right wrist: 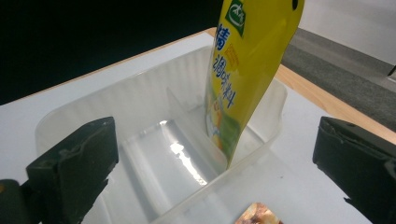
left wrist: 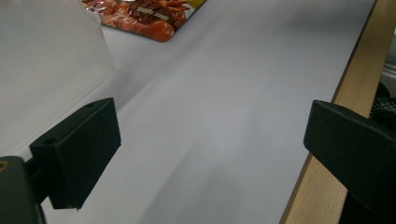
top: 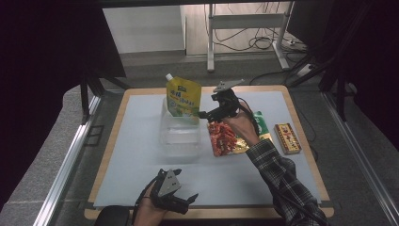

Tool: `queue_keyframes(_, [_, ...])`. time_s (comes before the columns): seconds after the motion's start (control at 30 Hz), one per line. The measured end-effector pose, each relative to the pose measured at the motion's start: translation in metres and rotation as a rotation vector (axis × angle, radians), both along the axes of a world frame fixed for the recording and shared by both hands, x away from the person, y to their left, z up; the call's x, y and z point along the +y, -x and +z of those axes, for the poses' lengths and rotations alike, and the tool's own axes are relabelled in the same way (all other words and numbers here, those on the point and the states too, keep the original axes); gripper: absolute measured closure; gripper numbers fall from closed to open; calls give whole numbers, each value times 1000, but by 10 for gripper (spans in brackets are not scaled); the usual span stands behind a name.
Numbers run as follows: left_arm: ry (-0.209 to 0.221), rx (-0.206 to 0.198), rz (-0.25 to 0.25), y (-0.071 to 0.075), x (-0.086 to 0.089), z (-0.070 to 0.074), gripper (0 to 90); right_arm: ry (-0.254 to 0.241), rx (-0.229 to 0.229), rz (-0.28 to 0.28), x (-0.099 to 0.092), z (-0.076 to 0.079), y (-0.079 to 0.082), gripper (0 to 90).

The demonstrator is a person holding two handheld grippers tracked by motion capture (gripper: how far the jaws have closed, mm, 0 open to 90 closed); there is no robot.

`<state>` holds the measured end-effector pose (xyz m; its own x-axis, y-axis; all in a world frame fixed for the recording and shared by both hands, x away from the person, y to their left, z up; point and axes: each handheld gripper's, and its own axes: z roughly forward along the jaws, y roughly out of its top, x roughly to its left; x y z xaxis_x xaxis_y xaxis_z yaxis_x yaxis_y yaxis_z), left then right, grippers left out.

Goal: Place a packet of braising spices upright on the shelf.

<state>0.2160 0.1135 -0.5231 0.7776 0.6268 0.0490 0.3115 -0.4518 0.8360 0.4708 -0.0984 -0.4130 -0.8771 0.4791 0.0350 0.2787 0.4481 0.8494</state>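
Observation:
A yellow spouted pouch (top: 183, 96) (right wrist: 245, 70) stands upright in the far compartment of a clear plastic bin (top: 181, 136) (right wrist: 140, 130) at the table's middle. My right gripper (top: 207, 114) (right wrist: 215, 172) hovers just right of the pouch, jaws wide open and holding nothing. An orange-red snack bag (top: 225, 138) (left wrist: 144, 16) lies flat under that hand. At the table's near edge, my left gripper (top: 188, 201) (left wrist: 210, 149) rests low over the white mat, open with nothing between its jaws.
A green packet (top: 261, 123) lies partly under the right forearm. A small red and yellow box (top: 287, 138) sits near the table's right edge. The wooden table rim (left wrist: 327, 186) runs beside the left gripper. Cables and a metal frame (top: 244, 28) stand on the floor beyond.

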Motion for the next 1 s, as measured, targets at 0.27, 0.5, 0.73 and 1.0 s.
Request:
queue_keyframes(0.27, [6, 1, -4, 0, -1, 0, 35, 12, 2, -4, -7, -6, 10, 0])
queue_keyframes(0.5, [20, -13, -26, 1, -2, 1, 33, 22, 11, 1, -18, -14, 20, 0])
queue_keyframes(0.73, [13, -20, -34, 2, -3, 1, 32, 39, 10, 1, -28, -20, 28, 0])
queue_keyframes(1.0, [14, -28, -34, 1, -2, 1, 31, 48, 17, -13, -47, -28, 36, 0])
